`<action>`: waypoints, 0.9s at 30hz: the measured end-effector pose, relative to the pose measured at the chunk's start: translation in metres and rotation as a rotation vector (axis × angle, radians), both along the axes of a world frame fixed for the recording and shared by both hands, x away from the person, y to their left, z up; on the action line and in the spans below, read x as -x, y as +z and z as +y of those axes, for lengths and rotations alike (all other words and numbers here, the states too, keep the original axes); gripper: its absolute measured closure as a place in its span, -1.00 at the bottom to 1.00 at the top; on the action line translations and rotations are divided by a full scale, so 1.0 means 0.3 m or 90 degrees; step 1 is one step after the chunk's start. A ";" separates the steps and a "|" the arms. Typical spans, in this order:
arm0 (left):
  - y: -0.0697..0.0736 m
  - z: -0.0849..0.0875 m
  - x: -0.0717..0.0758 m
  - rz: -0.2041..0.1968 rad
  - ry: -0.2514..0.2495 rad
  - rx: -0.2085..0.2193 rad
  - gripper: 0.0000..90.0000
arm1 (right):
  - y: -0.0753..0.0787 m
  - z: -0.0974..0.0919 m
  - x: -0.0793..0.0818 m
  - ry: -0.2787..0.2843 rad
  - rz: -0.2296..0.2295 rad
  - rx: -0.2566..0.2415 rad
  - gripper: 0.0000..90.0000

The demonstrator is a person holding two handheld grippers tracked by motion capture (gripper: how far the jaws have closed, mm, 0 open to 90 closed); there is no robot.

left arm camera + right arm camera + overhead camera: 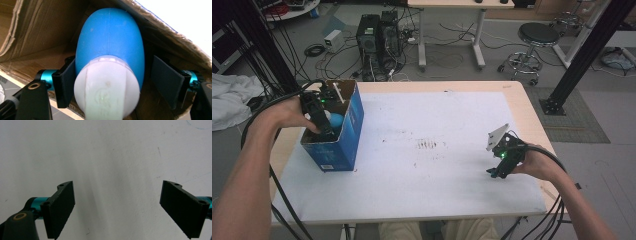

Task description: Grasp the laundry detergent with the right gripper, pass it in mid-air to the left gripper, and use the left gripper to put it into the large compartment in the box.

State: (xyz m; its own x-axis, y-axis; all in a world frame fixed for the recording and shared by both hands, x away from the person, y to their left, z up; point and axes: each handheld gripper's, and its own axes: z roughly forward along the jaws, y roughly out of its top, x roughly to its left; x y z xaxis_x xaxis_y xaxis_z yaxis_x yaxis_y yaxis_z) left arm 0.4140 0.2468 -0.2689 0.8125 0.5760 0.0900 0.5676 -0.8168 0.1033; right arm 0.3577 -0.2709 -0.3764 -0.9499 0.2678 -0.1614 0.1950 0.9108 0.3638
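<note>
The left gripper [323,120] reaches down into the blue box [347,135] with its jaws parted, a gap on the right pad, around the blue-and-white bulb [110,62], whose long axis runs straight ahead between them; the right gripper [499,171] rests wide and empty, well apart.

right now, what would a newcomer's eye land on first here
The blue cardboard box at the table's left, with the left gripper reaching into it. Inside, a blue-and-white egg-shaped object sits between its jaws, a gap showing at one pad. The right gripper rests open on the white table cover.
</note>
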 end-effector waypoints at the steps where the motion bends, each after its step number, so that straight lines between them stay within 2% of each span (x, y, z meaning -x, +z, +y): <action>1: 0.003 0.001 0.000 -0.001 0.003 0.001 -0.46 | 0.000 0.000 0.000 0.001 0.000 0.000 -0.73; 11: 0.048 0.000 0.006 -0.010 0.002 0.001 -0.50 | -0.002 0.003 0.001 0.001 0.000 -0.002 -0.73; 18: 0.089 0.000 0.000 -0.028 0.006 -0.008 -0.54 | -0.003 0.003 0.005 0.000 0.001 -0.001 -0.73; 27: 0.199 -0.046 0.005 -0.070 -0.017 -0.011 -0.59 | 0.000 -0.003 0.004 -0.002 -0.001 0.000 -0.73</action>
State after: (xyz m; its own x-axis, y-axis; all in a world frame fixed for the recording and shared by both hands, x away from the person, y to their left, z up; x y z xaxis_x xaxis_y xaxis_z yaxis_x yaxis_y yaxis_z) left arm 0.4126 0.2330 -0.2091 0.8124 0.5517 0.1888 0.5315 -0.8337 0.1495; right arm 0.3565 -0.2717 -0.3764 -0.9487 0.2715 -0.1623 0.1981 0.9099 0.3644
